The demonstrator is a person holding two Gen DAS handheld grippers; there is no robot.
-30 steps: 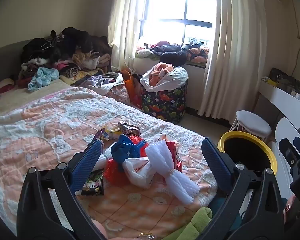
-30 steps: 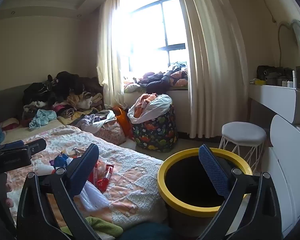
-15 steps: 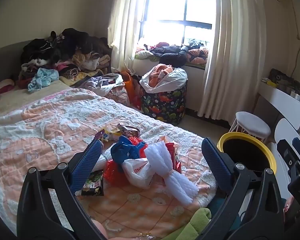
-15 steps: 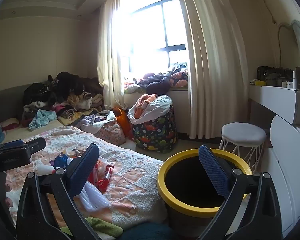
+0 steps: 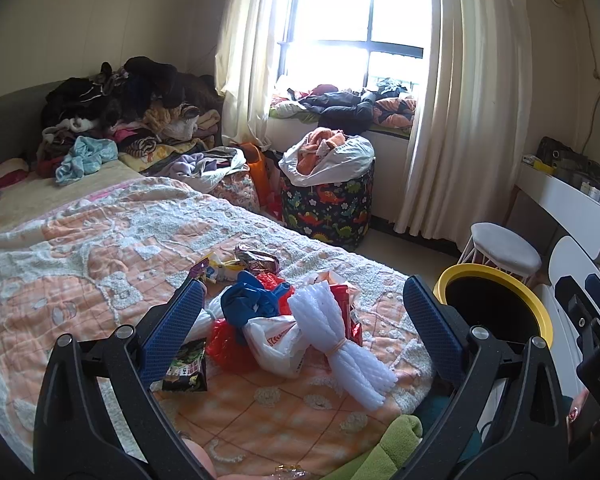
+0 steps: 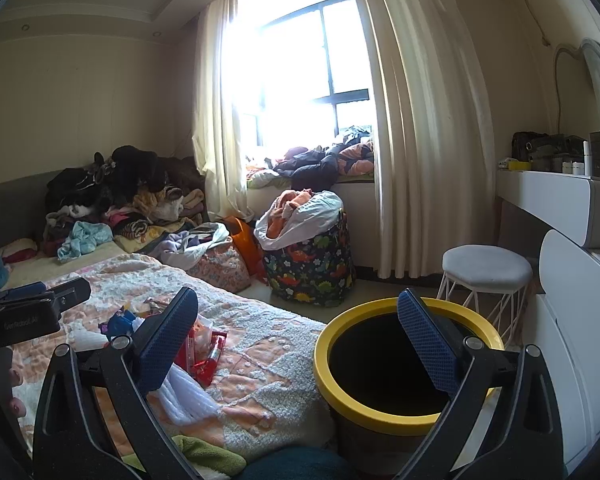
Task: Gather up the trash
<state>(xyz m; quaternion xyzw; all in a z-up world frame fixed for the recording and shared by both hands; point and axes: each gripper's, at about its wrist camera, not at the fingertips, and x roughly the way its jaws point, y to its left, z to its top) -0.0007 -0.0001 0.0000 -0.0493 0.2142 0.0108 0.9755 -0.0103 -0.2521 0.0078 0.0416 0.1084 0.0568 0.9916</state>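
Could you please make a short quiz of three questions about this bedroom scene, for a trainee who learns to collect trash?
1. True or false: the left gripper is already shut on a piece of trash.
2. Multiple choice: where does the yellow-rimmed bin stand? A) on the bed; B) on the floor beside the bed's corner; C) on the white stool.
3. Short answer: what binds the white foam net bundle near its middle?

Key
1. False. Both grippers are open and hold nothing; the trash pile lies on the quilt.
2. B.
3. A thin band, which looks like a rubber band.
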